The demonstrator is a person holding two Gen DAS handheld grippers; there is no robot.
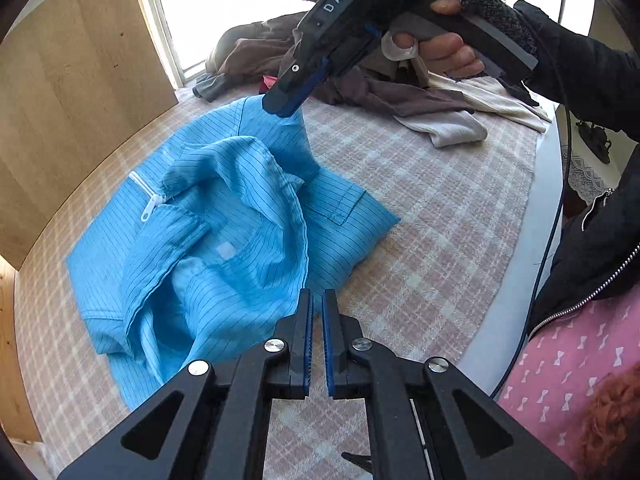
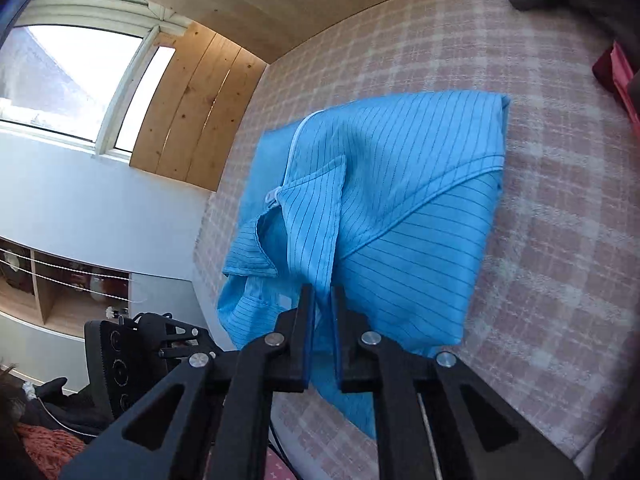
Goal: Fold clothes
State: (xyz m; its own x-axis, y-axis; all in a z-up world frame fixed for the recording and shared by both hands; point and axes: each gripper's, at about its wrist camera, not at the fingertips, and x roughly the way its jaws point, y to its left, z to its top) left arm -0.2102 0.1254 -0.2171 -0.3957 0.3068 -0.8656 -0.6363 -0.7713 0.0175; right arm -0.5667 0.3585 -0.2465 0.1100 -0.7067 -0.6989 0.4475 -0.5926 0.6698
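Observation:
A blue pinstriped zip jacket (image 1: 224, 232) lies partly folded on the pink checked bedcover (image 1: 432, 216). Its white zipper (image 1: 149, 196) faces the wooden wall. My left gripper (image 1: 317, 304) hovers over the jacket's near edge, its jaws nearly together with a thin gap and no cloth between them. My right gripper (image 1: 286, 106) is shut on the far corner of the jacket and lifts it into a peak. In the right wrist view the jacket (image 2: 400, 200) hangs from my right gripper (image 2: 322, 296), with blue cloth between the fingers.
A pile of brown, grey and cream clothes (image 1: 384, 84) lies at the far end of the bed by the window. A wooden wall panel (image 1: 72, 92) borders the bed on the left. The bed's edge (image 1: 536, 208) and the person's body are on the right.

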